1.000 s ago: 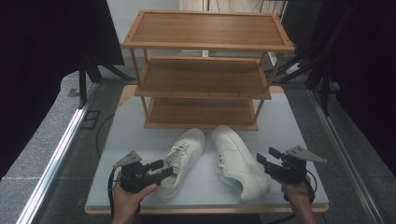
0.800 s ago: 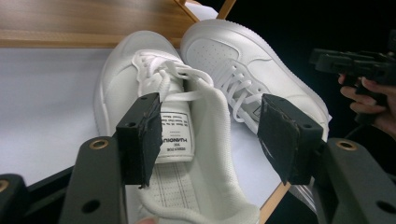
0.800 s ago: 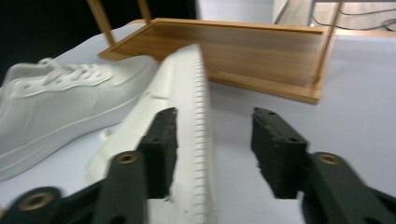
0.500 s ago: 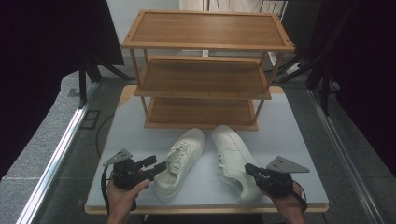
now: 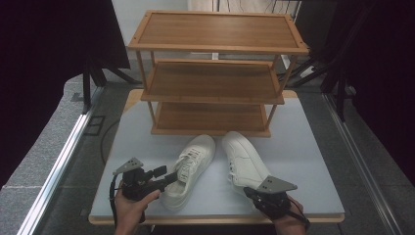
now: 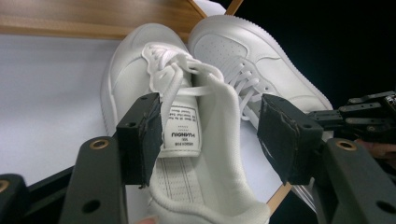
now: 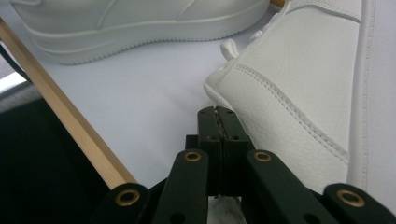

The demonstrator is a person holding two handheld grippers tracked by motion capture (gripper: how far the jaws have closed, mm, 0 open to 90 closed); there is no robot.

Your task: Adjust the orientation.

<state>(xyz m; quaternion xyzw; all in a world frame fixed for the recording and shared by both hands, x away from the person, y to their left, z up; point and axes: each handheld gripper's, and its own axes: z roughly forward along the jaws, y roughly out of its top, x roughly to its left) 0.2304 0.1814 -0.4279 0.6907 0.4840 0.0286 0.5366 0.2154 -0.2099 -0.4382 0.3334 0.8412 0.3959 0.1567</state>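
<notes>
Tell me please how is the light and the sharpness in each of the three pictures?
High view: the table is evenly lit, the surroundings are nearly black, and detail is slightly soft. Left gripper view: the left shoe is bright and sharp, and the upper right corner is black. Right gripper view: the right shoe is almost washed out, and the right gripper is crisp.

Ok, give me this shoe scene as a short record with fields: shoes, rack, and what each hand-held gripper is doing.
left shoe: white sneaker on the table, toe toward the rack
right shoe: white sneaker beside it, toe toward the rack
rack: wooden, three shelves, all bare
left hand-held gripper: open, jaws either side of the left shoe's collar and tongue, not pressing
right hand-held gripper: jaws shut together, nothing between them, tips at the right shoe's heel
table: white top, wooden edge
</notes>
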